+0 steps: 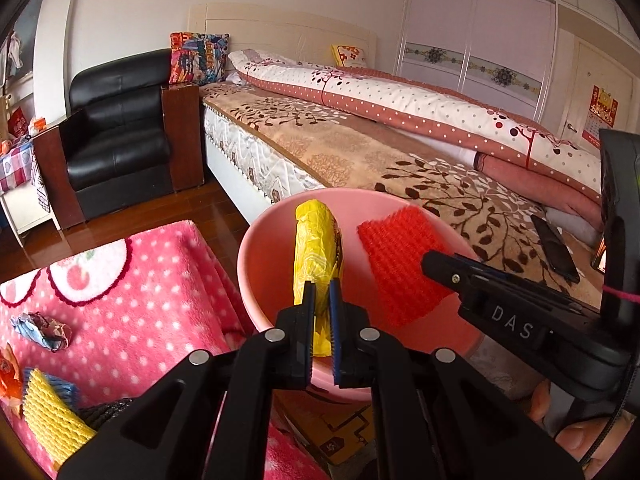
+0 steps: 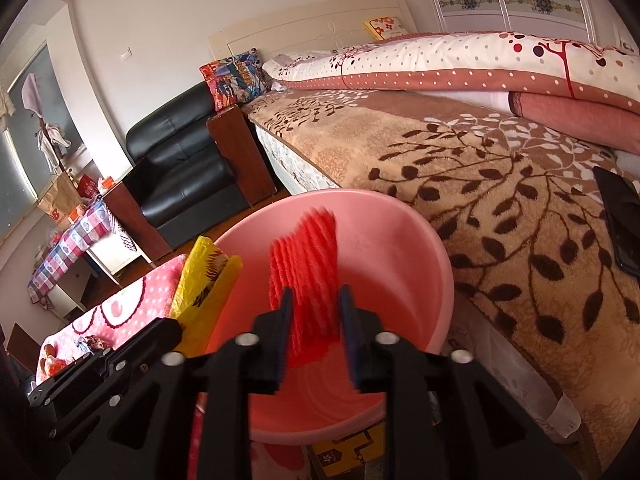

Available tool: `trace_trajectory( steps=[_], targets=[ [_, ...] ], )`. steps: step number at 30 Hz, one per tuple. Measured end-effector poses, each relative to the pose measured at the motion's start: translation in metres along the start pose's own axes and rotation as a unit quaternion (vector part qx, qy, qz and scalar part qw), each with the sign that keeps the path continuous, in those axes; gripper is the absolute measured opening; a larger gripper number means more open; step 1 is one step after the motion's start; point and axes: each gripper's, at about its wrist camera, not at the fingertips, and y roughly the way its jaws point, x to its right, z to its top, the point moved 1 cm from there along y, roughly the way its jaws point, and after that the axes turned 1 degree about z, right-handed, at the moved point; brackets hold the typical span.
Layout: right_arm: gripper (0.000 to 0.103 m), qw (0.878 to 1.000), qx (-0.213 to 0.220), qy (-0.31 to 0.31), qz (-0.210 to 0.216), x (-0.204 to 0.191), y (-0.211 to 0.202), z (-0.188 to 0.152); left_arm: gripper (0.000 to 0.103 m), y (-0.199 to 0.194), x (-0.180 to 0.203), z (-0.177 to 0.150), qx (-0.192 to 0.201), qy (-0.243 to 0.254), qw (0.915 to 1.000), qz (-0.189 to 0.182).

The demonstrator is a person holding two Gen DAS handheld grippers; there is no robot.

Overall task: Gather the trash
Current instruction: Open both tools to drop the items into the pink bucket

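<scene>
Right now my left tool (image 1: 321, 300) is clenched on a yellow plastic bag (image 1: 316, 246) over the pink basin (image 1: 256, 264), while my right tool (image 2: 316, 304), jaws slightly parted, grips red foam netting (image 2: 306, 264) above it. At eight o'clock, crumpled paper (image 1: 42, 330) lies on the pink blanketed surface (image 1: 132, 300); the basin's bottom is partly hidden.

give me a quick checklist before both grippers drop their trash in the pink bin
1. Left gripper shut on yellow bag: ok.
2. Right gripper around red foam net: ok; its edge looks blurred, so firm contact: cannot tell.
3. Yellow bag above pink bin opening: ok.
4. Red foam net above the bin: ok.
5. Grippers apart from each other: ok.
6. Trash left on pink blanket: not ok, crumpled wrapper remains.
</scene>
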Motion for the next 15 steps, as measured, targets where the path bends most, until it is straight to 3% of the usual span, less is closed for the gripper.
trace_trajectory(
  steps=[2,5,15],
  targets=[
    [0.043,1.0,0.004,-0.003,-0.003,-0.001,-0.001,0.0,0.02,0.0,0.0,0.0,-0.005,0.0,1.0,-0.002],
    [0.044,1.0,0.008,-0.011,-0.006,-0.004,-0.004,0.001,0.03,-0.003,0.0,0.001,-0.004,0.004,1.0,0.0],
    [0.053,0.999,0.035,-0.027,0.0,-0.017,-0.038,0.0,0.032,-0.039,0.003,0.009,0.032,0.012,0.9994,0.011]
  ],
)
